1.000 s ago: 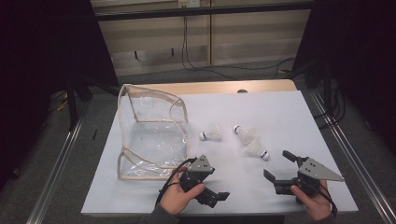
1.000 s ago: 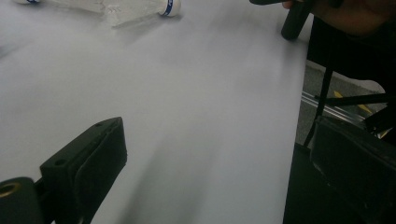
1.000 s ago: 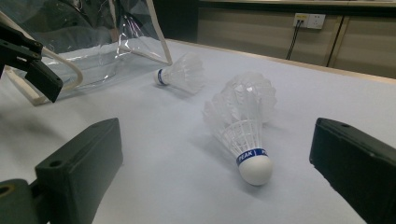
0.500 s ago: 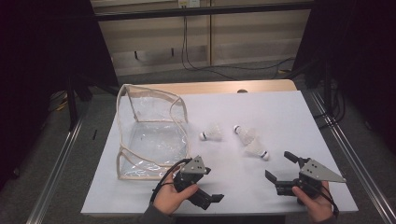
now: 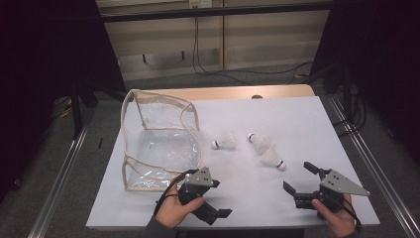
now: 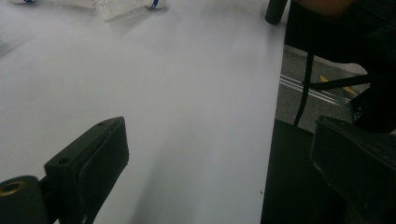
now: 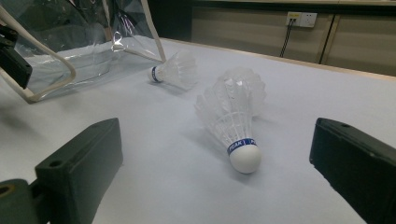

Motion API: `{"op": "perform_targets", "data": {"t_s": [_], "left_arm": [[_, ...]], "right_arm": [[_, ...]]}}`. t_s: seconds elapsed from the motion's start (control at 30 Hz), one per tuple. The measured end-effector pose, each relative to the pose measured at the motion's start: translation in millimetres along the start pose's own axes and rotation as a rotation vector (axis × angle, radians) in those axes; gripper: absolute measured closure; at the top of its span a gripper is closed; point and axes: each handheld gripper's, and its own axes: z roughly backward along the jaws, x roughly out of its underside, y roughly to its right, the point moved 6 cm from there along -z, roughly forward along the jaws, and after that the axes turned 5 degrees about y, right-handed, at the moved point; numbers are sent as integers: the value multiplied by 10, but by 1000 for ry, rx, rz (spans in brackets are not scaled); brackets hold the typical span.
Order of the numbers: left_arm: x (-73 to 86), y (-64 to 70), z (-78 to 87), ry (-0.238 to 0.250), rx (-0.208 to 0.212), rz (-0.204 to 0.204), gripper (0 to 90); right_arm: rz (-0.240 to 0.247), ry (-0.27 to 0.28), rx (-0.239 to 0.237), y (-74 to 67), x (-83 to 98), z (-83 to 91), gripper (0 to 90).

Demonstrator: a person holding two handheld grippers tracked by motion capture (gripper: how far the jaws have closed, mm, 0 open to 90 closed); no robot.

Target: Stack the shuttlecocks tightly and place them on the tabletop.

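Three white shuttlecocks lie mid-table: one next to the clear bag, two more to its right. My right gripper is open near the front edge and points at them. In the right gripper view the nearest shuttlecock lies just beyond the open jaws, cork toward me, with a second behind it and a third by the bag. My left gripper is open and empty at the front edge, below the bag. Its jaws point along the table edge.
The bag has cream trim and stands with its mouth toward the shuttlecocks. The white table top ends just in front of both grippers. Metal rails run along the table's sides. The left gripper view catches a shuttlecock at its top edge.
My left gripper has swung down and toward the front edge of the table, with its jaws turned to the right. The right gripper has hardly moved. The shuttlecocks and bag lie as before.
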Motion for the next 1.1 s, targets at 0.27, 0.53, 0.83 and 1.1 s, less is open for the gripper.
{"op": "perform_targets", "data": {"t_s": [0.27,0.53,0.83,1.1], "left_arm": [[68,-41,186,17,-44,-3,36],[147,-59,319,18,-41,1,72],[192,-59,401,25,-29,-3,81],[235,-57,490,28,-30,-8,90]], "right_arm": [[6,-3,-19,-42,-4,-46,18],[10,-5,-34,-71,-14,-113,18],[18,-1,-45,-95,-38,-139,18],[24,2,-53,-135,-54,-149,18]]}}
